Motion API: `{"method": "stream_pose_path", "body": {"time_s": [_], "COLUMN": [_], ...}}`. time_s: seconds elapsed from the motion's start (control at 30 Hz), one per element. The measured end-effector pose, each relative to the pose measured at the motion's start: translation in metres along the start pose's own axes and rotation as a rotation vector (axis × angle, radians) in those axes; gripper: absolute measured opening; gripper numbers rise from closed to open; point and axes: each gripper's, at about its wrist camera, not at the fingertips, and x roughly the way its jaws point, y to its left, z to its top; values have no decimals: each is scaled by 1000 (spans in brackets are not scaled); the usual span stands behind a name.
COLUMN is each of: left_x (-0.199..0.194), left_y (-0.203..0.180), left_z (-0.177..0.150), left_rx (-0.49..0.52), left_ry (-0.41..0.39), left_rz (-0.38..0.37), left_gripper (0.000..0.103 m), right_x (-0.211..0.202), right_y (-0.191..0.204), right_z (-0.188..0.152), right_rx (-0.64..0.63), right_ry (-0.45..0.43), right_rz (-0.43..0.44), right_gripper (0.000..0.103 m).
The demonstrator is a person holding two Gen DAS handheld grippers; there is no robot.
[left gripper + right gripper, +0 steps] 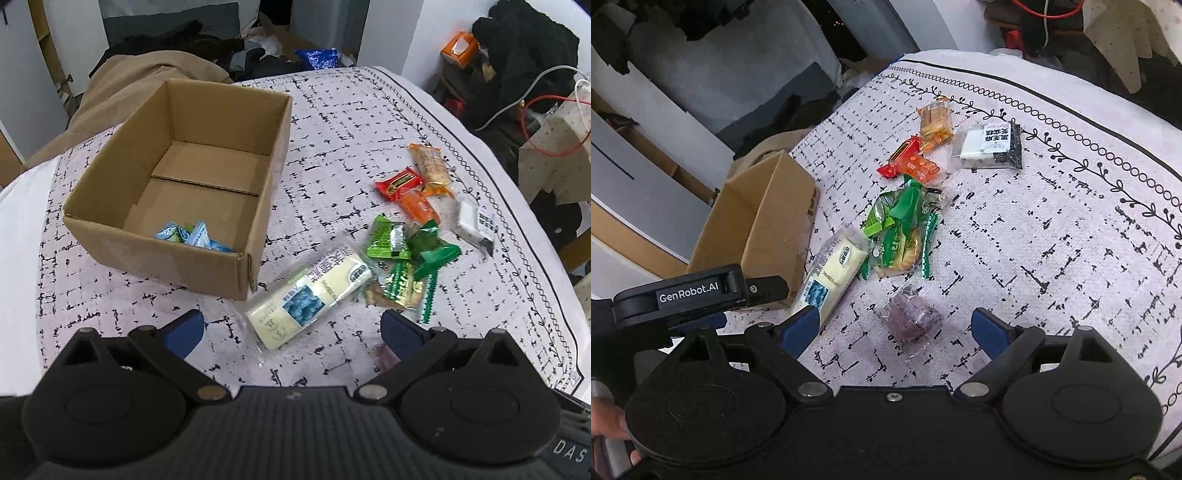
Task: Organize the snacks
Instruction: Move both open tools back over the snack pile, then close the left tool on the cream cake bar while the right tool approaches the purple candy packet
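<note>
Both grippers are hovering over a bed covered in a pale cloth with black dash marks, and both are standing wide apart at the fingers with nothing between them. The left gripper is pointing at a cream-coloured snack pack in clear wrap, which is lying on the cloth just beside the near corner of an open cardboard box. Inside the box, small blue-and-white packets are sitting against the near wall. The right gripper is hanging above a small purple snack in clear wrap, which is lying between its blue fingertips without touching them. Beyond the purple snack, a cluster of green packets is lying overlapped in a heap beside the cream pack. Further off, a red packet and an orange packet are touching each other, with a clear-wrapped biscuit pack resting against them. A white and black packet is lying apart near the cloth's patterned border. In the right wrist view, the body of the left gripper is showing at the lower left, just in front of the box.
</note>
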Motion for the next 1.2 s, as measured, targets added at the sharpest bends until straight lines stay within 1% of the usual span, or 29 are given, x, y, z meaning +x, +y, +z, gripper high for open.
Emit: {"method": "stream_pose_path", "body": {"time_s": [0.1, 0.23, 0.33, 0.47, 0.63, 0.77, 0.87, 0.9, 1.0, 1.13, 1.2], "left_x": [9, 22, 30, 42, 58, 66, 73, 76, 80, 86, 88], "left_y": [-1, -9, -14, -19, -21, -24, -27, -28, -29, -33, -35], "left_z": [1, 3, 4, 5, 6, 7, 6, 6, 5, 5, 4], "left_rx": [7, 40, 69, 86, 90, 107, 127, 134, 144, 159, 170], "left_ry": [10, 15, 18, 30, 66, 76, 85, 88, 95, 99, 103], "left_rz": [5, 27, 62, 73, 95, 116, 133, 140, 154, 174, 177], "left_gripper": [102, 102, 101, 101, 100, 100, 100, 100, 100, 96, 91], "right_x": [7, 19, 28, 38, 53, 64, 71, 73, 78, 77, 75], "right_y": [1, 3, 5, 7, 7, 7, 10, 10, 7, 3, 2], "right_z": [1, 2, 3, 2, 2, 4, 4, 3, 3, 6, 6], "right_rx": [-10, -26, -36, -54, -63, -65, -86, -94, -99, -83, -80], "right_ry": [16, 45, 68, 98, 138, 156, 172, 177, 193, 180, 170], "right_rz": [-8, -25, -34, -38, -59, -69, -81, -87, -122, -128, -130], "right_gripper": [87, 85, 84, 84, 78, 74, 68, 65, 49, 42, 41]}}
